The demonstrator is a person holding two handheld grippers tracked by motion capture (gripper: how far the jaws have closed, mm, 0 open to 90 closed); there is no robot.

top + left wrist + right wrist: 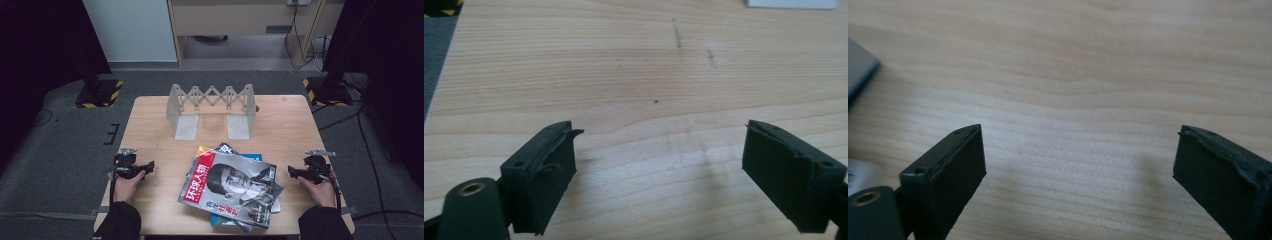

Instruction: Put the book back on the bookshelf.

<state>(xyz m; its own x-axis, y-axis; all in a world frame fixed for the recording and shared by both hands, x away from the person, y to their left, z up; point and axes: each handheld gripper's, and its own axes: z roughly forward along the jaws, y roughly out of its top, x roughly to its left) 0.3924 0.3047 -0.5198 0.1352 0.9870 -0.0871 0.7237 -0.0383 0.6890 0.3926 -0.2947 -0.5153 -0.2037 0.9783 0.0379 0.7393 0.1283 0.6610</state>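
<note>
A loose pile of magazines (231, 187) lies near the front middle of the wooden table (150, 125); the top one has a red title strip and a grey portrait cover. My left gripper (148, 166) rests low at the table's left front edge, held in a hand, a short way left of the pile. In the left gripper view my left gripper (659, 165) stands open over bare wood. My right gripper (291, 172) sits at the right front, just right of the pile. In the right gripper view my right gripper (1078, 170) is open too, with a magazine corner (859, 70) at the left edge.
A white expandable book rack (212, 106) with scissor-lattice links and two flat end plates stands at the back middle of the table. Its plate edge (791, 4) shows at the top right of the left gripper view. Dark carpet, cables and stands surround the table.
</note>
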